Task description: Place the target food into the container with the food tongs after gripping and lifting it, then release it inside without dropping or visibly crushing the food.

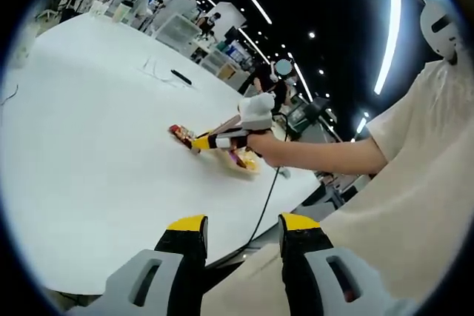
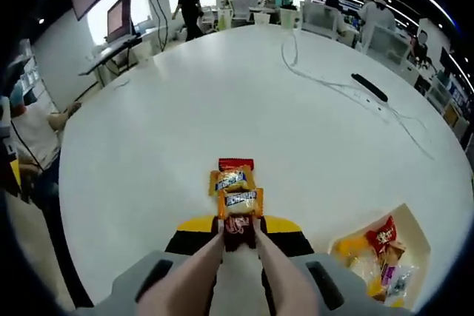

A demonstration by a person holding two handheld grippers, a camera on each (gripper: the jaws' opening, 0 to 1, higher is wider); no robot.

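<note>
The right gripper (image 2: 241, 229) clamps the wooden tongs (image 2: 238, 275), whose tips pinch a dark brown snack packet (image 2: 239, 230) just above the white table (image 2: 185, 131). Three more packets (image 2: 235, 180) line up right beyond it — the right gripper view catches that row close. The container (image 2: 415, 238), a pale tray holding snacks, lies near, off to the right. The left gripper (image 1: 241, 226), jaws apart and holding nothing, hangs over the table edge — its view shows the person's hand (image 1: 270, 146) on the right gripper.
</note>
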